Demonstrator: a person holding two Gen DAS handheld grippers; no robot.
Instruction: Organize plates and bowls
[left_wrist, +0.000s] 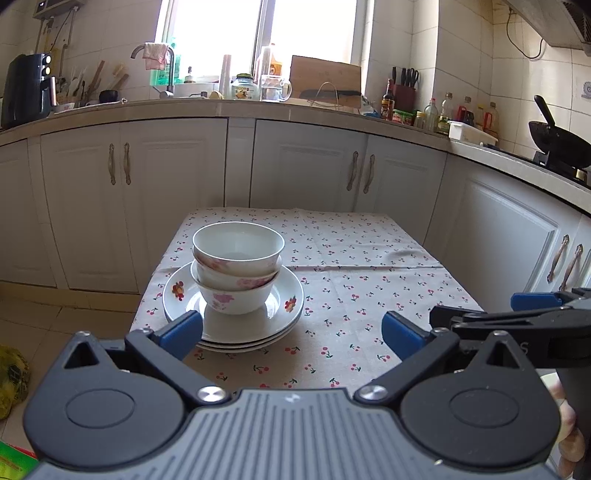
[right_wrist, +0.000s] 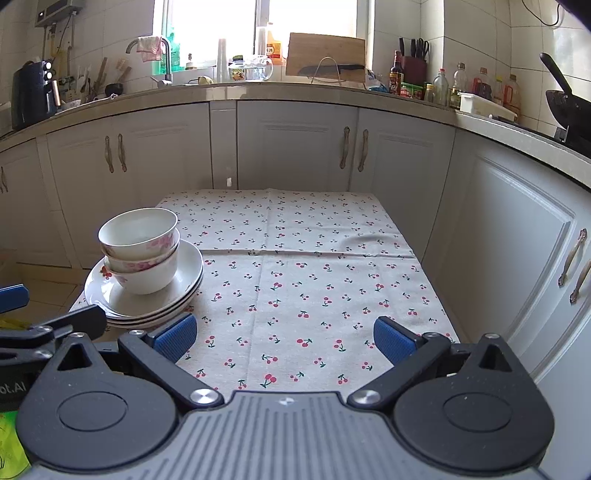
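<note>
- At the table's left side, about 10 o'clock from the left gripper (left_wrist: 291, 332), three bowls (left_wrist: 238, 266) are sitting nested inside one another on a stack of plates (left_wrist: 291, 295), probably three.
- The nesting is keeping the pile compact; the top bowl is leaning slightly, so the stack looks a little uneven.
- The left gripper is hovering with jaws spread wide, gripping nothing; its left finger is overlapping the plates' near rim in view, but contact cannot be confirmed.
- The right gripper (right_wrist: 284, 339) is likewise gaping wide and empty, hanging over bare cherry-print tablecloth (right_wrist: 314, 280), with the stack at its 10 o'clock.
- Judgement: the sorting appears finished or nearly so, since no loose dish is lying elsewhere on the cloth.
- The counter (left_wrist: 258, 110) is running across 12 o'clock, well apart.
</note>
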